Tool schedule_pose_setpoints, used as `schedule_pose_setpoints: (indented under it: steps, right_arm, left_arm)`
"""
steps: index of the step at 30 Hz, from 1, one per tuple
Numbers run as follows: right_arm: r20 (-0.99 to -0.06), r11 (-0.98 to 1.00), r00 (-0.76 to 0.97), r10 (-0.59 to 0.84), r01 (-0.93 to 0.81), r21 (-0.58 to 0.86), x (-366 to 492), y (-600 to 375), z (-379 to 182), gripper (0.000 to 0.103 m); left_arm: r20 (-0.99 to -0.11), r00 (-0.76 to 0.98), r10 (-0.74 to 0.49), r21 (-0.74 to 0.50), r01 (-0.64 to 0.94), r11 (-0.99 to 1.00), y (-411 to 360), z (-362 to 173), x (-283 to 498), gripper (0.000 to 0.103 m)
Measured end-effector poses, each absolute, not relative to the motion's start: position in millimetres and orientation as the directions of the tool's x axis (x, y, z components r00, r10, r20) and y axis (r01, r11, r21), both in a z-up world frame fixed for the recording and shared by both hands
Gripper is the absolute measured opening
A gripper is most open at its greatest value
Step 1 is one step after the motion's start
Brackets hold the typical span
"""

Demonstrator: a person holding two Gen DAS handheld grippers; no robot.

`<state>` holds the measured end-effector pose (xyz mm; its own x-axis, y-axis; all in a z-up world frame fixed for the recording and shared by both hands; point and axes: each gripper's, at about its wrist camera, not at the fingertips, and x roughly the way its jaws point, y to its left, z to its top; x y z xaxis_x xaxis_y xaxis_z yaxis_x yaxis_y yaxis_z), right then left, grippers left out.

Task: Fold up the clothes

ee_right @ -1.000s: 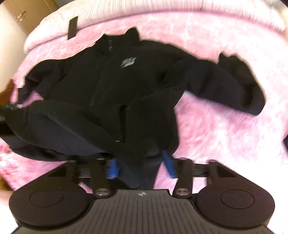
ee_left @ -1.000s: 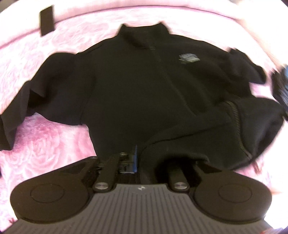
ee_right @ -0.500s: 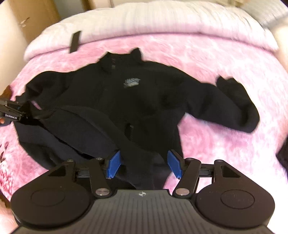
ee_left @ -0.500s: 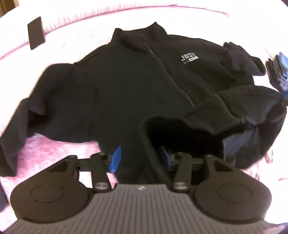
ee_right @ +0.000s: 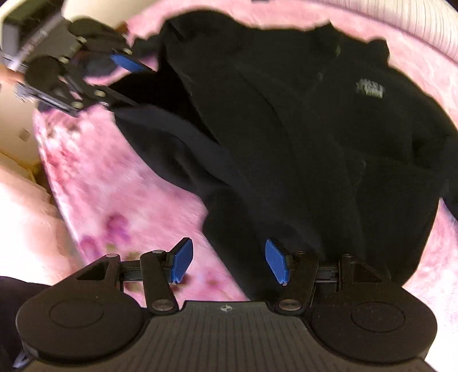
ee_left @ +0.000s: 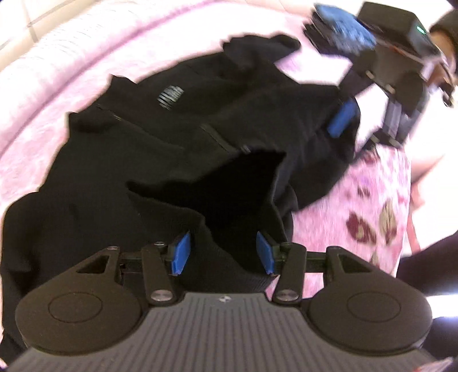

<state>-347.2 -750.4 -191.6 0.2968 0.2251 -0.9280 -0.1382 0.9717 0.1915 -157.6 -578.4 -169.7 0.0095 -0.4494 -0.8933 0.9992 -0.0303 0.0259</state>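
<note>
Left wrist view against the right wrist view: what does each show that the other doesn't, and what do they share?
Only the left wrist view shows the right hand-held gripper from outside, one blue pad against the jacket's far edge, and dark red flowers on the blanket. Only the right wrist view shows the left hand-held gripper from outside at upper left, and a pale ribbed cover at top right. Both show the black zip jacket with its chest logo on the pink blanket, and open jaws.

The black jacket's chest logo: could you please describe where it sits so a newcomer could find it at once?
Start at the pink floral blanket and find the black jacket spread across it. Near the stand-up collar, beside the zipper line, sits the logo: a small pale printed patch, the only light mark on the dark fabric.
</note>
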Motion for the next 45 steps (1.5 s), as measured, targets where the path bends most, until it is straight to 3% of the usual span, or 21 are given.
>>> schedule_pose_setpoints:
  steps: [3, 7, 14, 25, 27, 28, 30, 32, 36, 37, 39, 42, 45]
  right_arm:
    - [-0.944, 0.991, 0.317, 0.096, -0.120, 0.060, -342, -767, -191, 0.059]
    - [-0.951, 0.981, 0.307, 0.042, -0.191, -0.019, -336, -782, -190, 0.060]
    - [-0.957, 0.912, 0.259, 0.128, -0.410, 0.011, -323, -759, -209, 0.060]
    - [-0.981, 0.905, 0.136, 0.139, -0.420, 0.070, -317, -784, -244, 0.060]
    - [-0.979, 0.902, 0.125, 0.161, -0.422, 0.094, -318, -787, -242, 0.044]
    - [-0.978, 0.900, 0.119, 0.171, -0.423, 0.106, -318, -789, -241, 0.027]
    - [-0.977, 0.897, 0.119, 0.175, -0.429, 0.109, -320, -790, -237, 0.020]
    - [-0.976, 0.892, 0.122, 0.181, -0.439, 0.111, -323, -791, -231, 0.004]
    - [-0.972, 0.887, 0.144, 0.184, -0.450, 0.101, -333, -795, -218, 0.004]
    - [-0.970, 0.890, 0.153, 0.187, -0.445, 0.101, -340, -791, -214, 0.004]
    - [-0.966, 0.899, 0.170, 0.193, -0.425, 0.105, -348, -790, -204, 0.004]
    - [-0.963, 0.898, 0.168, 0.209, -0.424, 0.121, -358, -785, -189, 0.003]
    - [-0.962, 0.879, 0.141, 0.235, -0.454, 0.148, -369, -769, -174, 0.003]
  left_arm:
    - [-0.897, -0.008, -0.442, 0.037, 0.995, -0.092, -581, -170, -159, 0.045]
    - [-0.863, -0.070, -0.499, -0.004, 0.991, -0.132, -575, -150, -164, 0.045]
    - [-0.855, -0.106, -0.508, 0.021, 0.971, -0.239, -580, -143, -183, 0.046]
    - [-0.900, -0.012, -0.435, 0.117, 0.957, -0.267, -603, -186, -149, 0.046]
    - [-0.885, -0.006, -0.466, 0.140, 0.950, -0.279, -606, -176, -146, 0.046]
    - [-0.877, -0.006, -0.481, 0.148, 0.948, -0.283, -608, -171, -144, 0.047]
    - [-0.880, -0.007, -0.475, 0.153, 0.942, -0.297, -614, -169, -139, 0.052]
    - [-0.908, -0.017, -0.419, 0.136, 0.934, -0.332, -620, -178, -134, 0.053]
    - [-0.956, -0.019, -0.294, 0.102, 0.915, -0.390, -627, -207, -125, 0.051]
    - [-0.961, -0.018, -0.276, 0.098, 0.912, -0.399, -627, -210, -125, 0.049]
    - [-0.968, -0.015, -0.250, 0.094, 0.904, -0.418, -625, -211, -127, 0.020]
    - [-0.971, -0.024, -0.240, 0.088, 0.890, -0.447, -611, -194, -141, 0.007]
    - [-0.969, -0.035, -0.245, 0.083, 0.887, -0.453, -582, -164, -168, 0.004]
